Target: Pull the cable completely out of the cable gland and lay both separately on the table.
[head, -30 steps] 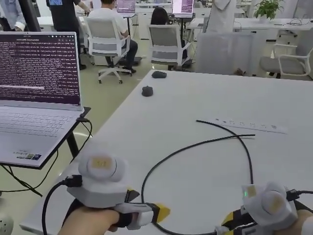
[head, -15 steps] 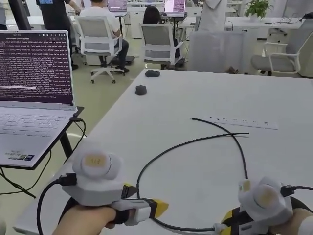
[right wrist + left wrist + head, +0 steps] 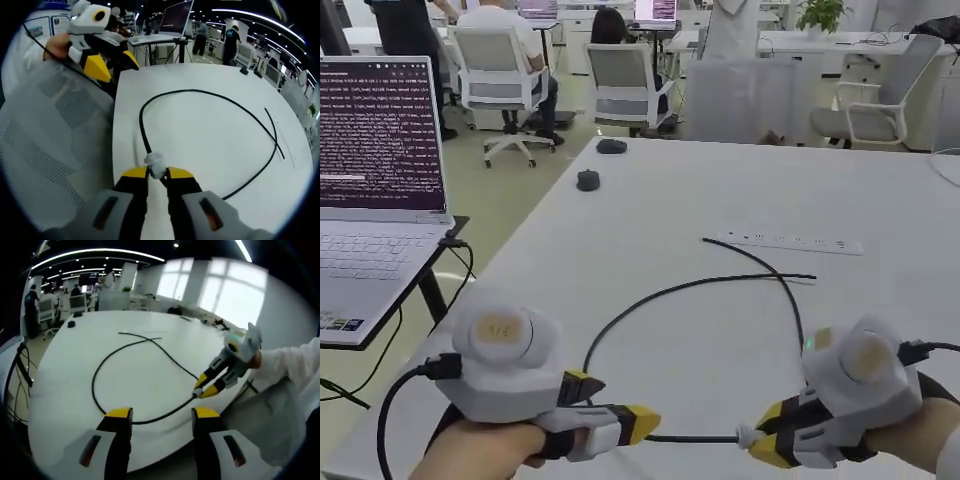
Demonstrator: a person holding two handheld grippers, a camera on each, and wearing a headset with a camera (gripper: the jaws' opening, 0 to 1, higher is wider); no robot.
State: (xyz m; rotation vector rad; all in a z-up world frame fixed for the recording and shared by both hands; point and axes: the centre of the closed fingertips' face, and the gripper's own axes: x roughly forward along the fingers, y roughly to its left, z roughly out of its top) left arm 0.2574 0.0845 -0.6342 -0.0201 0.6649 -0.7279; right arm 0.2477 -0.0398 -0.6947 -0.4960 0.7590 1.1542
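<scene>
looping black cable (image 3: 720, 283), small whitish gland (image 3: 156, 162) apparently on its end

Black cable (image 3: 740, 281) loop on white table (image 3: 880, 200), laptop (image 3: 370, 200) at left.

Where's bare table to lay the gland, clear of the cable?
Free: the table right of the cable loop, past the strip; the patch inside the loop; the stretch between loop and mouse. Crowded: the near edge, where the left tongs and the right tongs, shut on the gland, face each other, and the cable's crossing by the strip.
</scene>
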